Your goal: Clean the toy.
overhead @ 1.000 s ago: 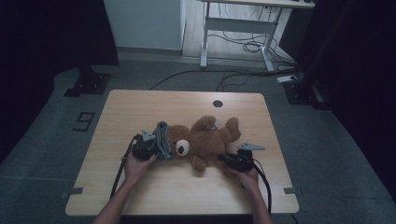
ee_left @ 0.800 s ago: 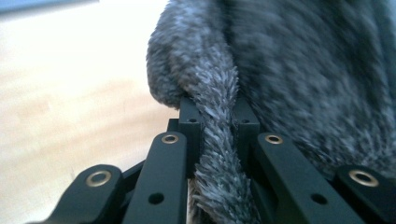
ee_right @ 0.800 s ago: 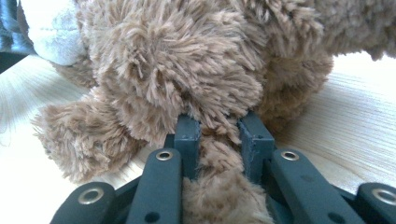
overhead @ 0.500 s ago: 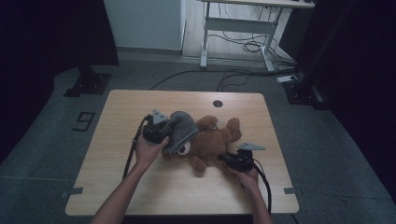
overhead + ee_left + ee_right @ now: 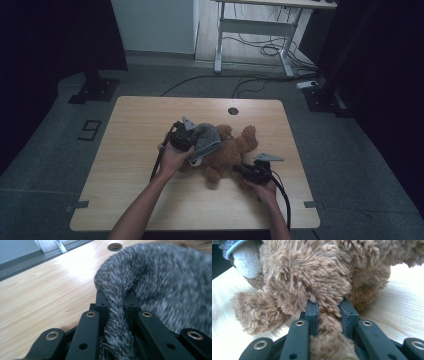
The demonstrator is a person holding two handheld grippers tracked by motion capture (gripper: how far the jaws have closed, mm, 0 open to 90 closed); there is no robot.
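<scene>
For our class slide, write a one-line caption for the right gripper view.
Right gripper clamps the brown teddy bear's fur above the wooden table.

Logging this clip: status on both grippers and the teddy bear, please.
Left gripper shut on grey hat, over teddy bear head. Right gripper shut on bear's fur, bear lying on table. Nothing in the way.

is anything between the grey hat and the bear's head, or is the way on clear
Nothing visible blocks it. The left hand-held gripper pinches the grey hat right at the teddy bear's head, while the right hand-held gripper clamps its fur.
</scene>
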